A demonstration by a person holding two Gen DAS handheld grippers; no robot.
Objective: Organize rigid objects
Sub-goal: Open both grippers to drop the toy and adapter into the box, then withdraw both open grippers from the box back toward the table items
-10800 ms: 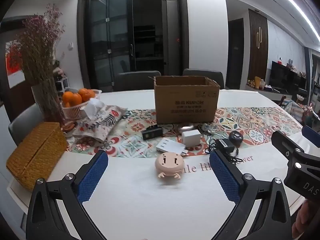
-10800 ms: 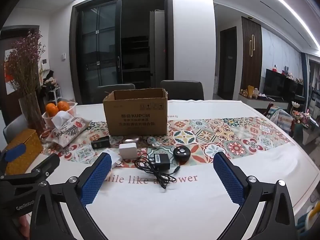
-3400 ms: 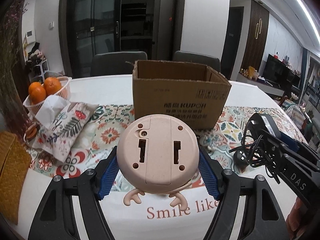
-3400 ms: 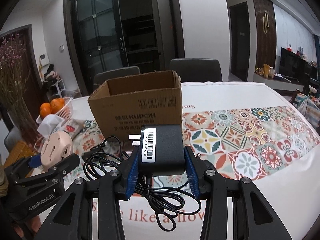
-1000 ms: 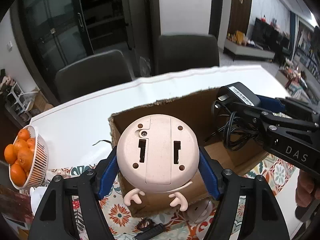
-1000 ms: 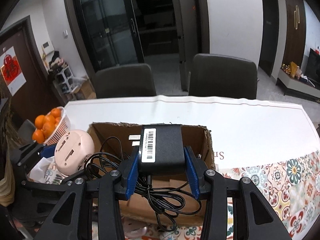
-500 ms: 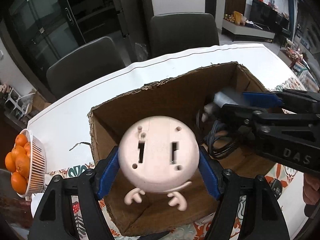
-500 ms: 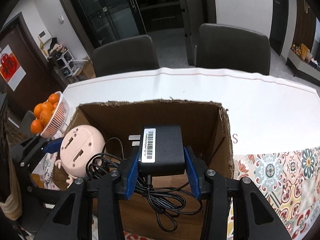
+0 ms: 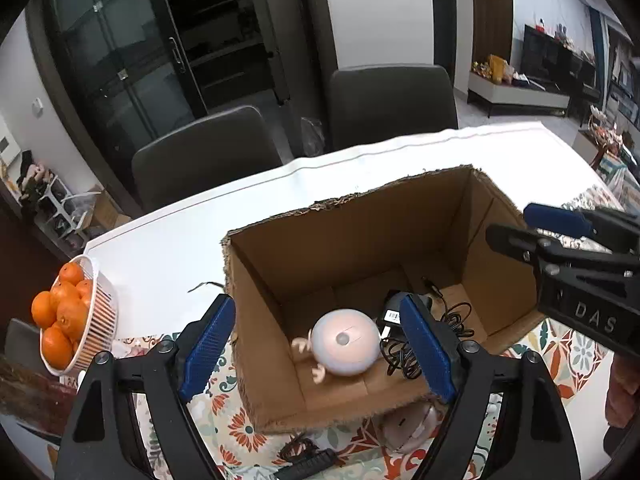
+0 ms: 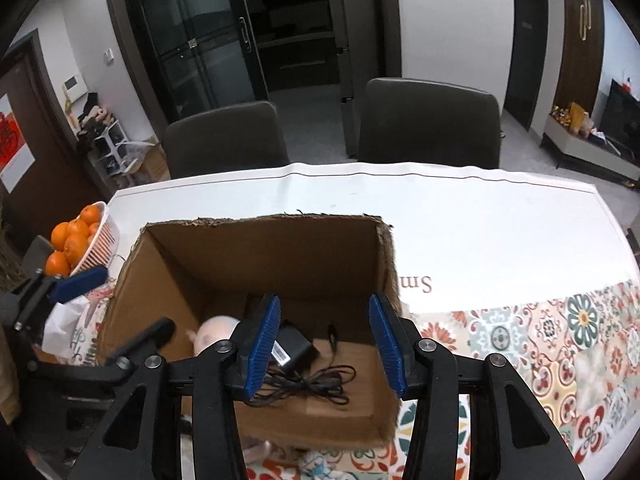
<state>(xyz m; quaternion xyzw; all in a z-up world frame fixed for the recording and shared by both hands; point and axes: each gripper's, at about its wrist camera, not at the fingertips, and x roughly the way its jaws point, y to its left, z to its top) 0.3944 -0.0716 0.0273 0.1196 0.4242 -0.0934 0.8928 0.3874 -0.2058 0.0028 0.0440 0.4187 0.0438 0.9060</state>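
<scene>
Cardboard box [image 9: 360,240] stands open-topped on the white table [image 9: 168,248], its near edge over a patterned runner [image 10: 520,344]. Far left, a white basket of oranges [image 9: 60,320] sits well apart from the box, and two dark chairs [image 9: 208,160] stand behind the table's far edge. On the box floor lies the pink round gadget [image 9: 346,346], its little feet toward the left wall, and just right of it, touching or nearly so, the black power adapter [image 10: 294,346] with its tangled cord [image 10: 316,380] spread toward the right wall. The left gripper [image 9: 316,344] hovers over the box's near left corner with its jaws spread wide and nothing between the blue pads; its jaws have just been opening, and the pink gadget it clamped half a second ago now lies loose below. The right gripper [image 10: 324,344] hangs over the right half of the box, its jaws parted and clear of the adapter, which a moment ago was pinched between them; they too have just been opening. In front of the box, on the runner, a small pale device [image 9: 412,428] and a dark object [image 9: 308,464] remain outside, partly hidden by the box's near wall and the gripper frames.
</scene>
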